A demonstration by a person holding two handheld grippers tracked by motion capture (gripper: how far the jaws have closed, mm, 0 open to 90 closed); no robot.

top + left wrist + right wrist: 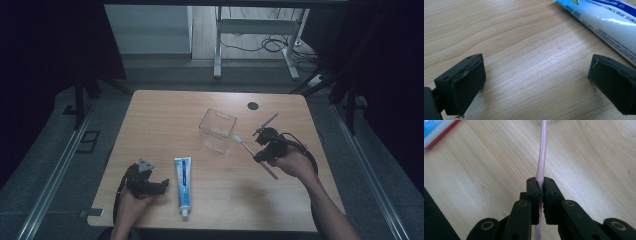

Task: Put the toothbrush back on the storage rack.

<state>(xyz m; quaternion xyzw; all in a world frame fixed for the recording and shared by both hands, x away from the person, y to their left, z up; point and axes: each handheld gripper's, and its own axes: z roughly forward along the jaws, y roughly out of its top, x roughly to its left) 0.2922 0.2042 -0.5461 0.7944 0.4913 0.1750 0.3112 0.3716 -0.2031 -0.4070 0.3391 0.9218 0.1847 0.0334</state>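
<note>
- Spanning most of the high view, a light wooden table [220, 200] was seen, with a small dark round spot [253, 105] near its far edge.
- A clear plastic box [217, 130], open at the top, was placed near the middle of the table; nothing could be made out inside it.
- A toothpaste tube [183, 185] in white and blue was laid flat near the front edge, its cap toward the person. Small print was seen along its side in the left gripper view [609, 27], but it was too small and blurred to be read, and no brand could be told.
- The left gripper [162, 187] was held low just left of the tube, a grey three-cornered plate on top. Its jaws were spread wide apart over bare wood, with nothing between them.
- The right gripper [261, 156] was held above the table to the right of the box. Its jaws were pressed together on the handle of a pink toothbrush [255, 156].
- The toothbrush head was pointed toward the box, close beside its wall; whether it touched could not be told. In the right gripper view the handle [541, 157] was seen running straight out from the closed jaws.
</note>
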